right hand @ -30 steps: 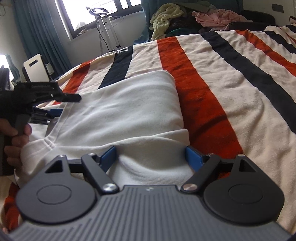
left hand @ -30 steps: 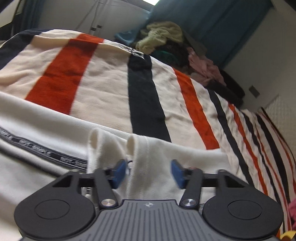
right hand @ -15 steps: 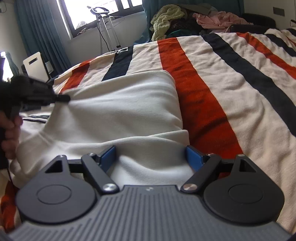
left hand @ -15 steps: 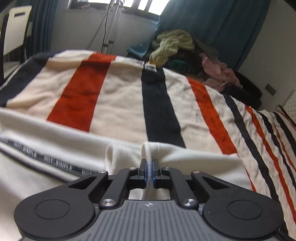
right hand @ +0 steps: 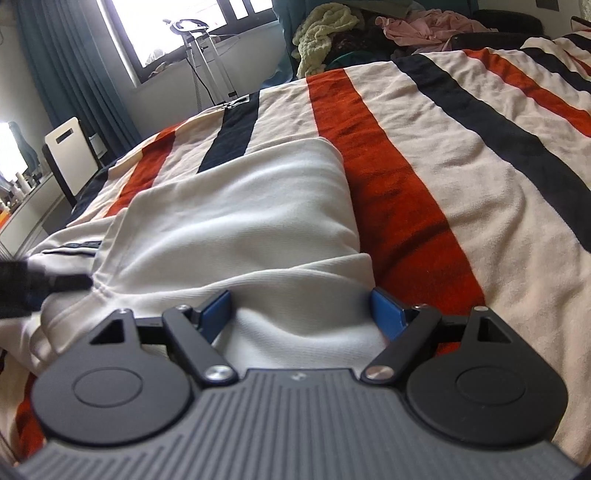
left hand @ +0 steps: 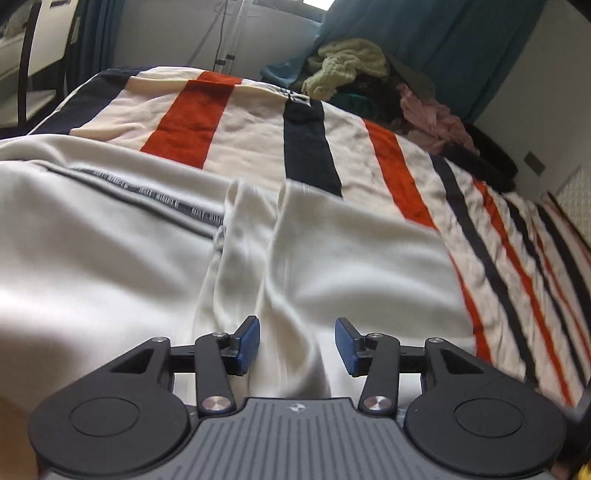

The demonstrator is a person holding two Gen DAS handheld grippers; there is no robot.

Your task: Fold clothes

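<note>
The left gripper (left hand: 297, 345) is opening, its blue pads apart with a ridge of the white garment (left hand: 332, 258) rising between them, not pinched. The right gripper (right hand: 301, 312) stands wide apart over the garment's near hem, cloth bunched between its pads. Ahead of both, the garment lies partly folded on the striped blanket (right hand: 461, 147); a clothes pile (right hand: 332, 33) sits beyond.
</note>
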